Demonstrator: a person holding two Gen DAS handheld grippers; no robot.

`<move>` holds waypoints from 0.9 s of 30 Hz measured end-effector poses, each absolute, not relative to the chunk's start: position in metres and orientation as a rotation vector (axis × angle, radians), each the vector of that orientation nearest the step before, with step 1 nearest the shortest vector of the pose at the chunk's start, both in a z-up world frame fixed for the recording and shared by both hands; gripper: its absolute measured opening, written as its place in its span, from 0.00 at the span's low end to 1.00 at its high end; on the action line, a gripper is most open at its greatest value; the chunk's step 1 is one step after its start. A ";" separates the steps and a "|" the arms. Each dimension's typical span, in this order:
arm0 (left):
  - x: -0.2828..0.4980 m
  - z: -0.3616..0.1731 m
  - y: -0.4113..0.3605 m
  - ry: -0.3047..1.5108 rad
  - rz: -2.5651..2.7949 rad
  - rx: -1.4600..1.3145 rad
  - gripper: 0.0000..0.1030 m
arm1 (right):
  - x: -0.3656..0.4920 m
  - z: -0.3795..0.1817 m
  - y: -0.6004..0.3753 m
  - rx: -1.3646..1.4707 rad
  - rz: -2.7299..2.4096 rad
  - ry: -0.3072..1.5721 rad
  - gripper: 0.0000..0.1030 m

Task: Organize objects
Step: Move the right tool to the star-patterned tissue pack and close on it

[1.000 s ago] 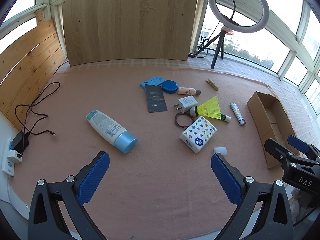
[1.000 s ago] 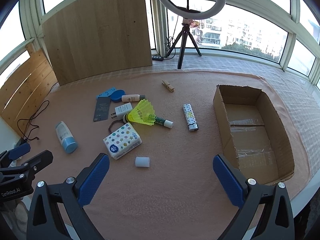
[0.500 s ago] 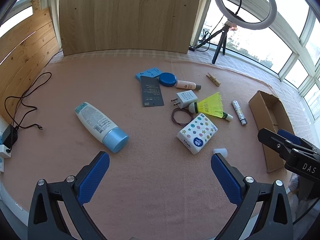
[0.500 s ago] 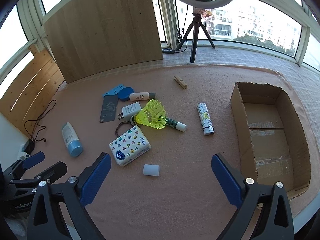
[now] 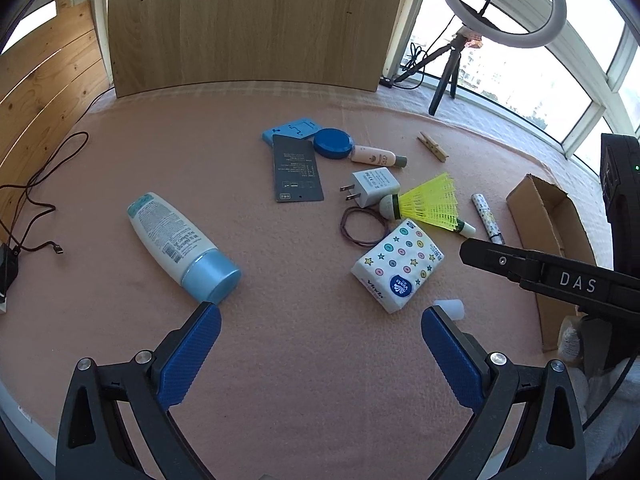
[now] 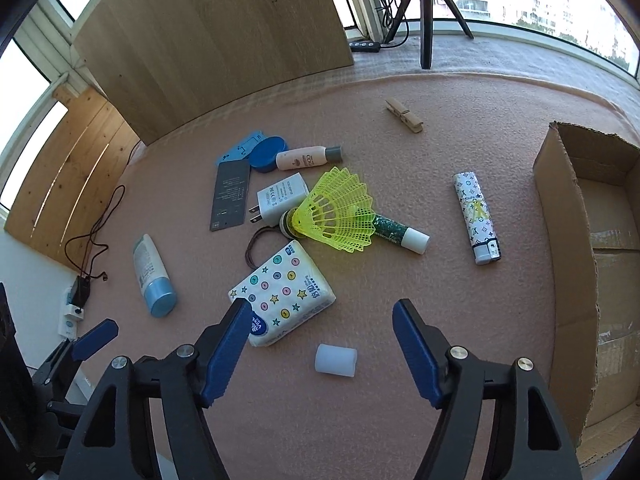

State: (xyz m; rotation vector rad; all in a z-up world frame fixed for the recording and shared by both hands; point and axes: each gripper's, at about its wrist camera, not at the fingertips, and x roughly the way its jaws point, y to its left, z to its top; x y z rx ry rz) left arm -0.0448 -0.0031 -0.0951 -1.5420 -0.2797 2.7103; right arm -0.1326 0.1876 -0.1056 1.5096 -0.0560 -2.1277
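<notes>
Two grippers are pointing down at the clutter, and you are working the right gripper [image 6: 318,350] nearer the white cap [image 6: 335,360]. In the right wrist view the cap is lying low in the frame, between the blue pads but untouched, slightly right of their midline, its long axis running across the frame. Those jaws are closing with nothing gripped. The tissue pack [image 6: 282,294] is sitting just beside the left pad. Your left gripper [image 5: 320,354] is hanging wide open, empty. The box [image 6: 592,264] is waiting at the right edge.
</notes>
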 end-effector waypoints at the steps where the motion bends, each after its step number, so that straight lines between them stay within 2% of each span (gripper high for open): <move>1: -0.046 -0.097 -0.002 -0.271 2.708 -1.543 0.99 | -0.136 -0.109 0.186 1.526 -2.107 -0.069 0.61; 9: -0.058 -0.108 0.005 -0.312 2.664 -1.557 0.98 | -0.158 -0.133 0.175 1.616 -2.019 -0.130 0.52; 19: -0.078 -0.130 0.011 -0.333 2.606 -1.638 0.97 | -0.171 -0.146 0.169 1.665 -1.958 -0.158 0.50; 24: -0.086 -0.142 0.014 -0.343 2.577 -1.679 0.91 | -0.171 -0.151 0.164 1.685 -1.925 -0.156 0.50; 27: -0.089 -0.147 0.017 -0.334 2.567 -1.687 0.90 | -0.170 -0.153 0.163 1.701 -1.902 -0.167 0.44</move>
